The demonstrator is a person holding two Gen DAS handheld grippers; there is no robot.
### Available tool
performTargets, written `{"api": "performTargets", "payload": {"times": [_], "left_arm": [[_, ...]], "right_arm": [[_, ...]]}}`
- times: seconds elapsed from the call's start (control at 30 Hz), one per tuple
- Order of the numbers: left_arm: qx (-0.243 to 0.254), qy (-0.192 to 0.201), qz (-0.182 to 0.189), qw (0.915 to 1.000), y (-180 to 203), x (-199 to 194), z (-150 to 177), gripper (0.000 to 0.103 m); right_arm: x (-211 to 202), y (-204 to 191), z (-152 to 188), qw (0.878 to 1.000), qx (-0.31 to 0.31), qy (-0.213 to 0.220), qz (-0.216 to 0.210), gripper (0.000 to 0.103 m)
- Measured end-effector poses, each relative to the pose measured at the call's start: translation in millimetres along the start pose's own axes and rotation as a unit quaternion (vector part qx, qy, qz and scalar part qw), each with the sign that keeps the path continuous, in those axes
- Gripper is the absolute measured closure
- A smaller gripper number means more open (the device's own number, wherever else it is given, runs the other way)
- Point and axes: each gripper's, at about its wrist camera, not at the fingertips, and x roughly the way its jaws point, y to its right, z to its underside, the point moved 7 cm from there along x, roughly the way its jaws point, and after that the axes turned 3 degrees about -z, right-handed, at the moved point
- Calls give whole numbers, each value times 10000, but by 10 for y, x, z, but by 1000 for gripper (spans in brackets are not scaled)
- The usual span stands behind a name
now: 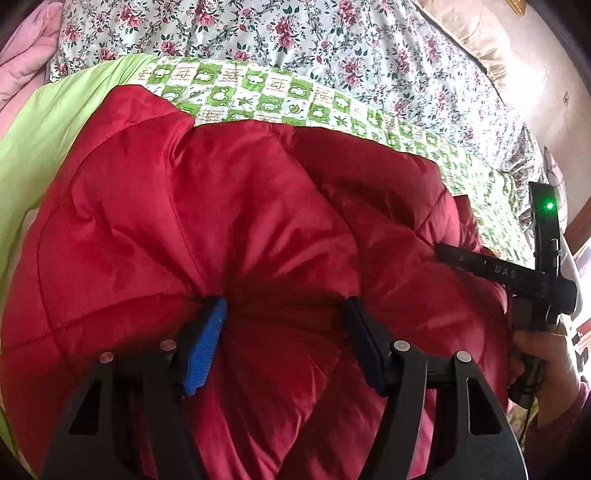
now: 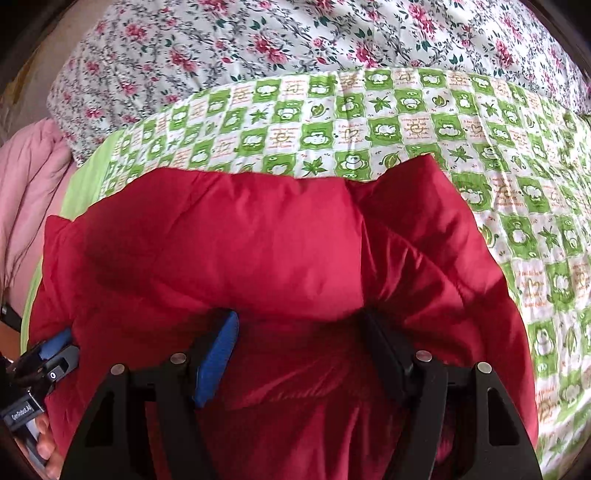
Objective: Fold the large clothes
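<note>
A puffy red quilted jacket lies bunched on the bed, resting on a green-and-white checked blanket printed with little cartoon animals and leaves. Beyond the jacket, past the far edge of that blanket, a white sheet with pink roses covers the rest of the bed, and a pink padded cover sits off the jacket's far left corner, beside a plain lime-green stretch of fabric.

The left gripper presses down into the near side of the jacket, its jaws spread apart with a mound of red fabric bulging up between them; the blue pad and the dark pad both touch the cloth, but they do not pinch it shut. The right gripper does the same just to the right along the jacket's near edge, jaws parted and sunk into the padding, a fold of red rising between them. From the left wrist view the right gripper's black body pokes in at the jacket's right side, held in a hand
</note>
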Motion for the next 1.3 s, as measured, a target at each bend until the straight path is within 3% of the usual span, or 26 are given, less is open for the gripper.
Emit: {"api": "performTargets", "payload": {"times": [0.23, 0.4, 0.53, 0.63, 0.73, 0.9, 1.07, 1.3], "left_arm": [[14, 15, -63, 10000, -44, 63, -36, 38], [-160, -95, 214, 9996, -104, -55, -184, 43], [-455, 190, -440, 9978, -528, -112, -643, 46], [-917, 49, -663, 9936, -917, 69, -789, 49], [-1112, -240, -589, 9918, -1064, 311, -718, 57], [-1018, -291, -753, 9915, -1028, 422, -648, 57], [-924, -152, -655, 9935, -961, 128, -637, 57], [-661, 110, -393, 9970, -695, -476, -275, 57]], "right_arm": [[95, 56, -67, 9999, 95, 38, -81, 31], [100, 61, -81, 9999, 85, 44, -118, 31], [95, 63, -87, 9998, 84, 44, -161, 31], [91, 64, -86, 9998, 103, 62, -175, 31], [84, 63, -78, 9997, 155, 85, -195, 31], [84, 85, -87, 9991, 315, 126, -237, 31], [-114, 59, -74, 9984, 364, 277, -325, 32], [-622, -41, 107, 9974, 129, 576, -406, 31]]}}
